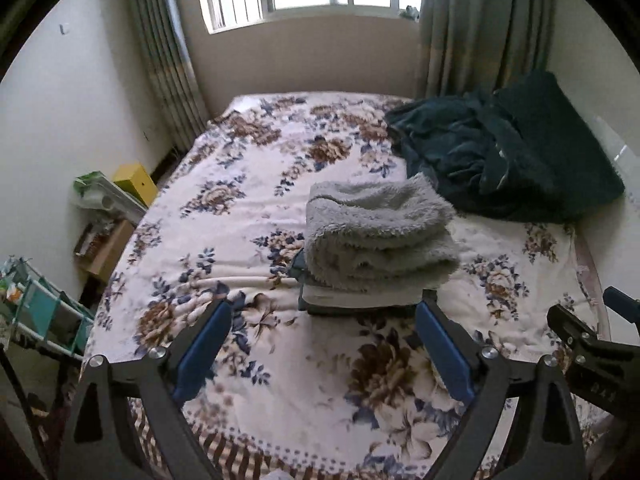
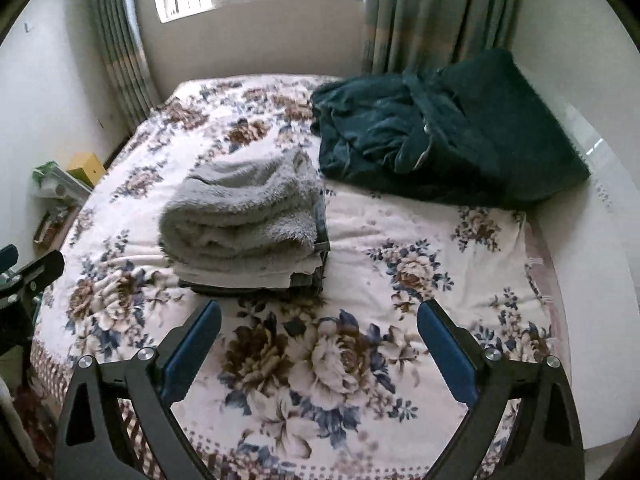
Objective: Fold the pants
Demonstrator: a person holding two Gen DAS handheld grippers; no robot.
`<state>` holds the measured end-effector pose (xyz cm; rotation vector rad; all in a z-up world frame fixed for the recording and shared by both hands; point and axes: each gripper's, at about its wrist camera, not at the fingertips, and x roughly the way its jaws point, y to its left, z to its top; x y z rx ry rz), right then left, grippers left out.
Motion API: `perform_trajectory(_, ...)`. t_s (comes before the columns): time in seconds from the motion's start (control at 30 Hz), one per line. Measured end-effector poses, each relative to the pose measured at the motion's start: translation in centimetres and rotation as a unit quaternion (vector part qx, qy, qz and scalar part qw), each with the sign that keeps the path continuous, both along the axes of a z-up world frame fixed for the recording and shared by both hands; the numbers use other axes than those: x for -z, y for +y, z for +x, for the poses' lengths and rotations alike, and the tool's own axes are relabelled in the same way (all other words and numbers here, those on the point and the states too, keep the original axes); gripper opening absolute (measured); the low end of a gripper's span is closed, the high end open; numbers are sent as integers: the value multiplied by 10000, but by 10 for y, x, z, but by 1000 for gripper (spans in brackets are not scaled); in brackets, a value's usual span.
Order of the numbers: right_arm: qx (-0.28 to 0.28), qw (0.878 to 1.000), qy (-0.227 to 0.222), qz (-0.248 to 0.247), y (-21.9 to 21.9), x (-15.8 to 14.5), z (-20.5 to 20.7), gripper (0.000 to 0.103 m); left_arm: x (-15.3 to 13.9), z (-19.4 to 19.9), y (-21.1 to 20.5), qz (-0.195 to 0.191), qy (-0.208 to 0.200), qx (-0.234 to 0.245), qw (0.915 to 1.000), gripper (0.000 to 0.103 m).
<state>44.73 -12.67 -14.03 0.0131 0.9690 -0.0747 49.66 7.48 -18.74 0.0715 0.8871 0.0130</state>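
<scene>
Pants (image 1: 376, 236): grey fleece, shaggy, matt. Bedspread (image 1: 248, 216): soft floral cloth, matt, lightly creased. Blanket (image 2: 448, 140): dark green plush cloth, rumpled. Curtains (image 1: 480, 20): ribbed woven cloth. Left gripper (image 1: 324, 320) and right gripper (image 2: 320, 320): matt black plastic frames, smooth blue pads, shiny metal bolts. Yellow box (image 1: 134, 182): smooth-faced.

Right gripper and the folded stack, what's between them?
Only bare floral bedspread lies between the open right gripper and the folded stack; the right wrist view shows it.
</scene>
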Motion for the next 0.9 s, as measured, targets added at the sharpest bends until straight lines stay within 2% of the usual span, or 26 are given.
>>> perform_trajectory(0.27, -199, 9979, -609, 124, -9, -88, -113, 100, -57, -96, -6, -56, -475, -106, 9988, 94)
perform_trajectory(0.53, -231, 9931, -1136, 149, -14, -160, -218, 100, -109, -178, -7, -113, -1009, -93, 9948, 94)
perform_trajectory(0.7, -163, 9909, -1319, 202, -12, -194, -267, 100, -132, -215, -2, -125, -1153, 48, 9932, 94)
perform_trajectory(0.9, -155, 9904, -1322, 372, -3, -218, -307, 100, -149, -246, 7, -126, -1229, 97, 9923, 94)
